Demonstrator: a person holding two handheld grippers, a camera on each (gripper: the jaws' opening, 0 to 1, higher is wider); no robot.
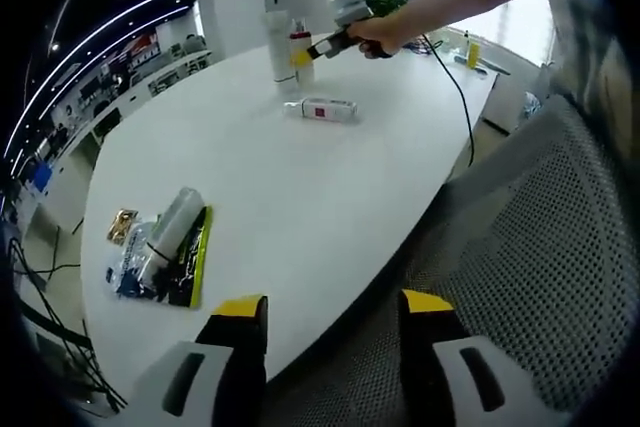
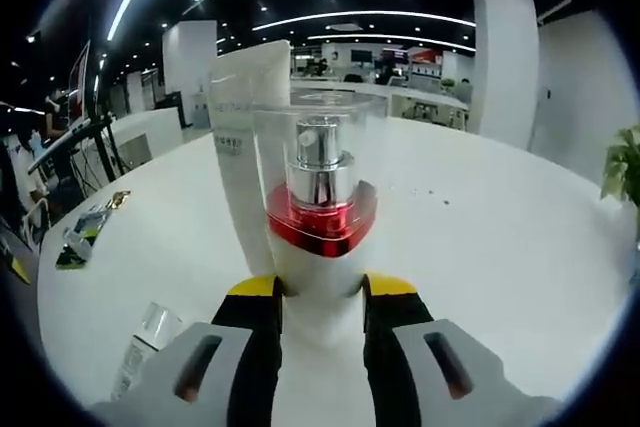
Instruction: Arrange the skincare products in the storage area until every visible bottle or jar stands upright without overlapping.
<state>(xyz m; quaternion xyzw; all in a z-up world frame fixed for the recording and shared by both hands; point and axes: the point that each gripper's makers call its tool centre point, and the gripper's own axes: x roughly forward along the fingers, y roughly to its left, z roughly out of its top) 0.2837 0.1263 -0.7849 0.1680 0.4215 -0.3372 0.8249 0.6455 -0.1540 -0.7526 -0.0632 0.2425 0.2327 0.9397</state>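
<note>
Right gripper (image 2: 320,312): jaws clamped on pump bottle (image 2: 320,217), upright, just beside tall white tube (image 2: 245,147). To be set down w/o tilt. Left gripper (image 1: 335,332): jaws apart, nothing held.

A white spray bottle (image 2: 318,247) with a red collar and clear cap stands upright, just in front of an upright white tube (image 2: 243,147). A white box with a red label (image 1: 322,109) lies flat near them. Another clear-capped tube (image 1: 170,232) lies flat on packets, well apart.

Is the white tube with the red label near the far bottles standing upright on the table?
No: in the left gripper view the white tube lies flat on the table, in front of the upright bottles.
</note>
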